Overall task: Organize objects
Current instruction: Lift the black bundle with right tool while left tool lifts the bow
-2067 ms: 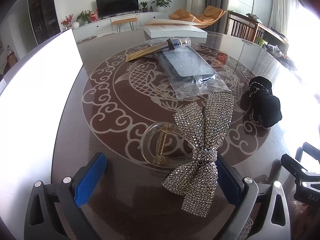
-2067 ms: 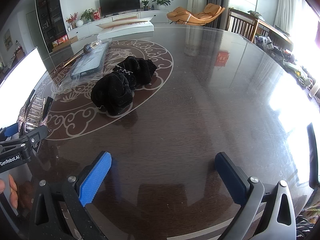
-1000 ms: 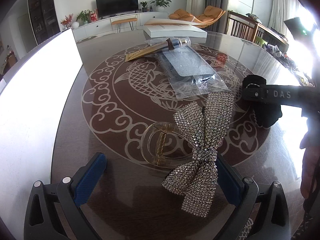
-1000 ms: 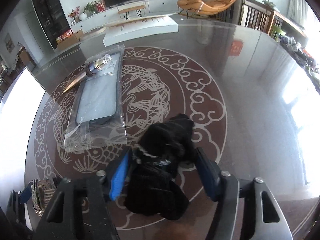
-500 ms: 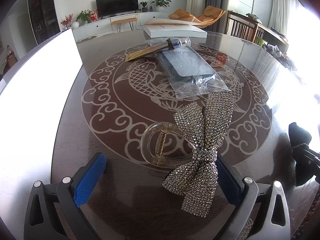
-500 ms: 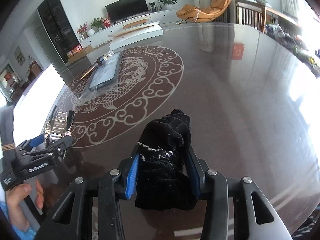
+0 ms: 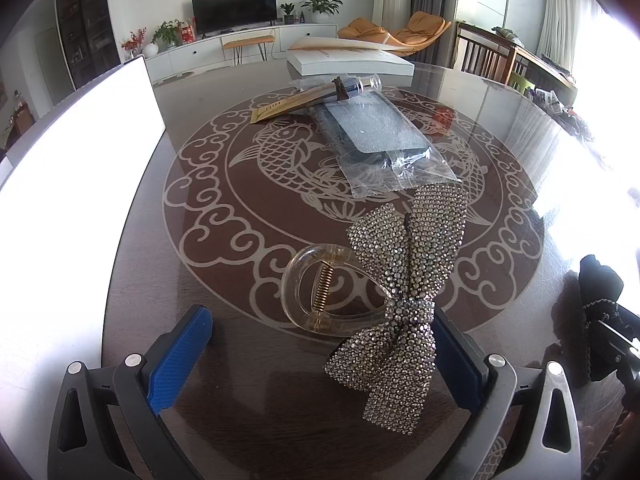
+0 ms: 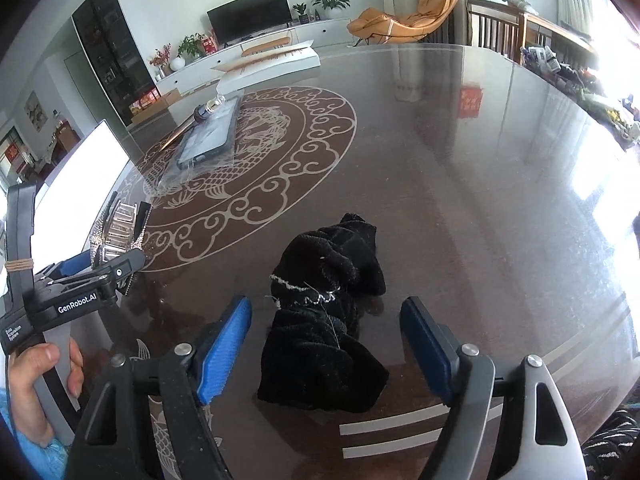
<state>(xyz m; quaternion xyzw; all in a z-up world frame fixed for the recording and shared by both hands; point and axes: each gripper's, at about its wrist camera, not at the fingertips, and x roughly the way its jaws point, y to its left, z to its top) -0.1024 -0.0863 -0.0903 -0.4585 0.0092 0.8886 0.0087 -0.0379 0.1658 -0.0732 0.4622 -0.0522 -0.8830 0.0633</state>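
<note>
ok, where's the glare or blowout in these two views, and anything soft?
Left wrist view: white panel fully blown out, window glare washes the table at right; rhinestone bow clip sharp. Right wrist view: glare streaks right of the black velvet scrunchie; fisheye bends edges.

A black velvet scrunchie (image 8: 324, 316) lies crumpled at lower centre; a rhinestone bow hair clip (image 7: 400, 296) lies flat, lower right of centre.

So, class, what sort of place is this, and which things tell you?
Most likely a home living and dining room: a television on a low white cabinet, an orange lounge chair, and a large round table.
</note>
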